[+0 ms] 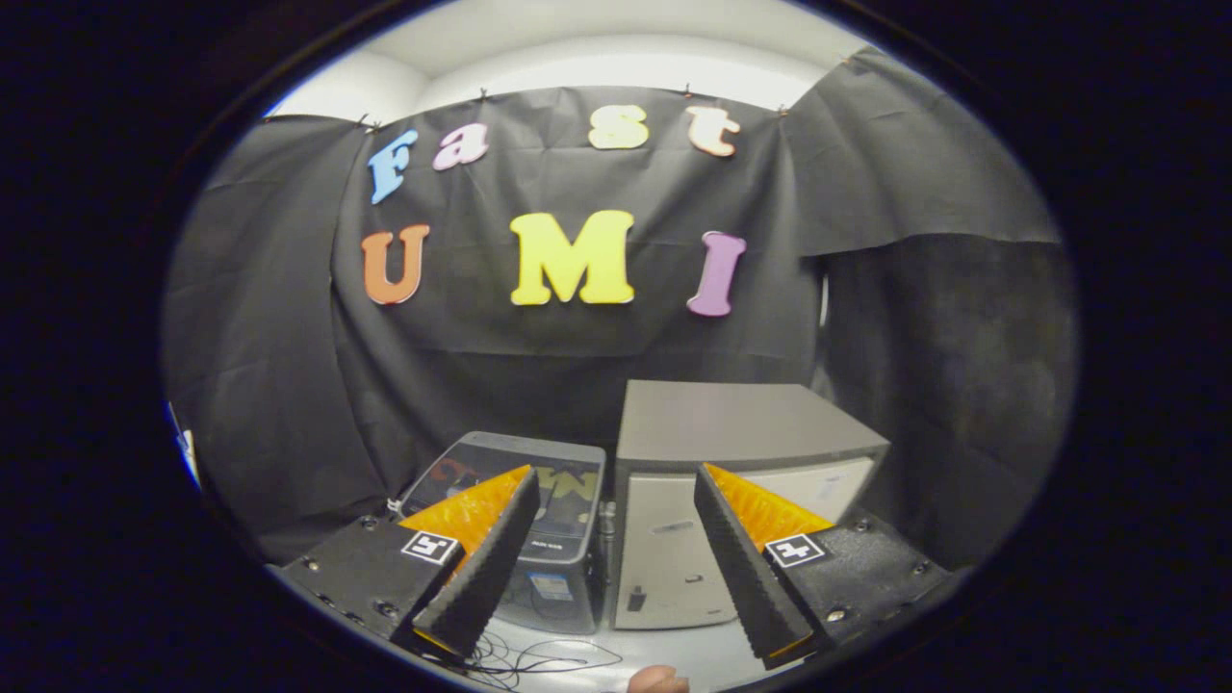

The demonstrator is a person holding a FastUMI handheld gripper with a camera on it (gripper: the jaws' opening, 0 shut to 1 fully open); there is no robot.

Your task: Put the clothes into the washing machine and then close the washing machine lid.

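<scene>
Grey washing machine (pixel 674 539) beyond open-spread tongs (pixel 616 500)

Tongs (pixel 616 510), hand-held type: two wedge-shaped fingers with ribbed inner faces, spread apart, each mounted on a dark block that carried round screws and a small square white-bordered black marker, with thin dark cable trailing beneath.

Gripper (pixel 616 515) fingers spread apart with nothing between, their bases cut off. They cover the lower front corners of the grey box (pixel 741 481) and the darker glossy-lidded unit (pixel 539 520) just left of it. Which is the washing machine: unclear, possibly the darker one. Below the grey box, thin cables (pixel 539 662) and a fingertip-like bit (pixel 658 680), cropped
</scene>
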